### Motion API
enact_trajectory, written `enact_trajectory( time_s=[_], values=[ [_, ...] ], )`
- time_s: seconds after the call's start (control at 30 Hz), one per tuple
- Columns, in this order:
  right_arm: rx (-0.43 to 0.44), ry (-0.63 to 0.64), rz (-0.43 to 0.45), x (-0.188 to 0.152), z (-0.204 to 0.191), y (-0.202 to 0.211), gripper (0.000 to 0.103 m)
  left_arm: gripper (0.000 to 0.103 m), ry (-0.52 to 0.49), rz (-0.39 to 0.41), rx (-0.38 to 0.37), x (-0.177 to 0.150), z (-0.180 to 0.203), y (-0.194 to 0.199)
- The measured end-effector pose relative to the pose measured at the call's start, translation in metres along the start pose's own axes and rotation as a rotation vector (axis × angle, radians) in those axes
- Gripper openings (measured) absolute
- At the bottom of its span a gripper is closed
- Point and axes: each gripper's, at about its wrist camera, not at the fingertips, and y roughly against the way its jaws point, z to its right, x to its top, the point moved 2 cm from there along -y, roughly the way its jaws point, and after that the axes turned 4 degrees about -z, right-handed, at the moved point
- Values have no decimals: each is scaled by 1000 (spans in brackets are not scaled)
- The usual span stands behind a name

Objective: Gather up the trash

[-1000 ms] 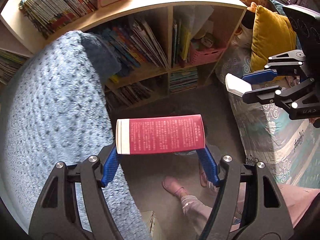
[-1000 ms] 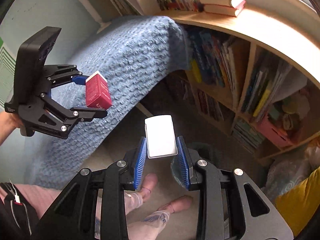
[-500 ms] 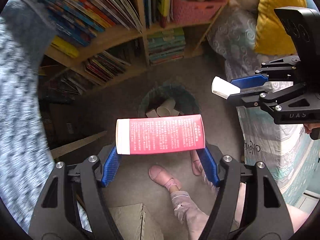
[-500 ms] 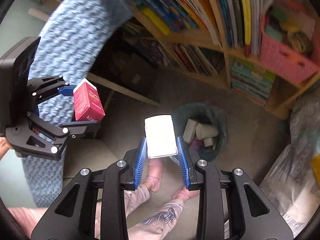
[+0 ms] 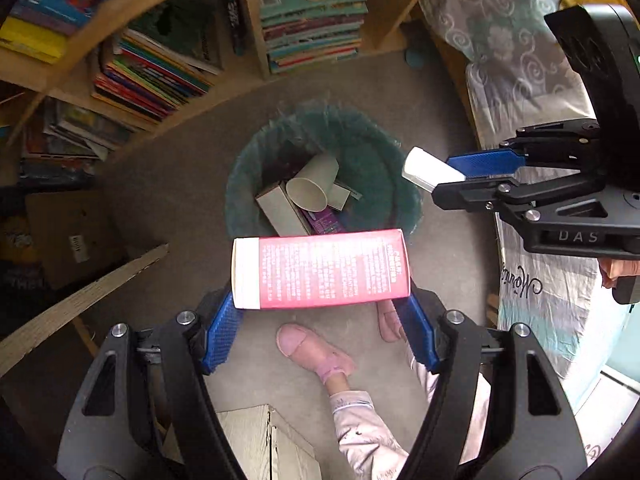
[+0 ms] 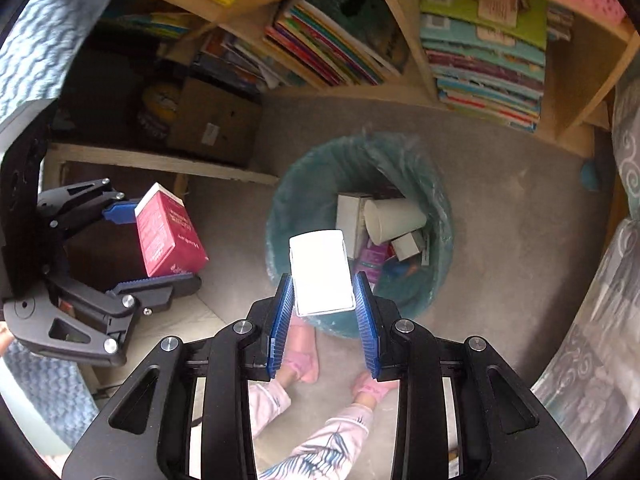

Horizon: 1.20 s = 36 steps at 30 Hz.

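Both hand-held grippers, the left (image 5: pixel 320 312) clamping a red carton (image 5: pixel 320 268) and the right (image 6: pixel 323 300) a white box (image 6: pixel 321 272), have descended over the bin (image 5: pixel 384 184), ready for release.

Soft daylight, blown-out white glare, blurred edges bent by fisheye.

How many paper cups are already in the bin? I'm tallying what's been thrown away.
1 that shows: a white paper cup lying on its side on top of the boxes in the teal-lined bin. More may be buried under the other trash.
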Motion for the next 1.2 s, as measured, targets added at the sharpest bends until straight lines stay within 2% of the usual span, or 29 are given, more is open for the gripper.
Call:
enact_trajectory(
  time_s=[0.17,0.2,0.23,0.4,0.7,0.87,0.93,1.03,1.13,1.2],
  values=[
    [-14,-27,9,4,15,-14,36,69,-16,-13,9,12,4,-22],
    [-20,-42,10,5,18,-15,50,75,-15,-18,23,14,5,-25],
    [-27,-55,22,6,20,-15,57,78,-18,-28,26,15,6,-29],
    [-45,-83,39,8,29,-13,58,83,-29,-43,26,16,9,-35],
    [-40,-80,53,-3,26,0,60,84,7,-37,15,2,7,-26],
    [-19,-91,85,-9,12,22,60,84,17,-18,20,-5,8,-3],
    [-15,-86,103,-11,3,36,65,84,26,5,15,-9,11,15],
    [-6,-73,132,-15,-13,61,65,84,29,32,34,-15,16,39],
    [-2,-58,163,-20,-31,89,66,89,31,67,41,-23,24,68],
    [-6,-51,184,-24,-42,105,71,89,34,92,38,-29,29,87]
  ],
)
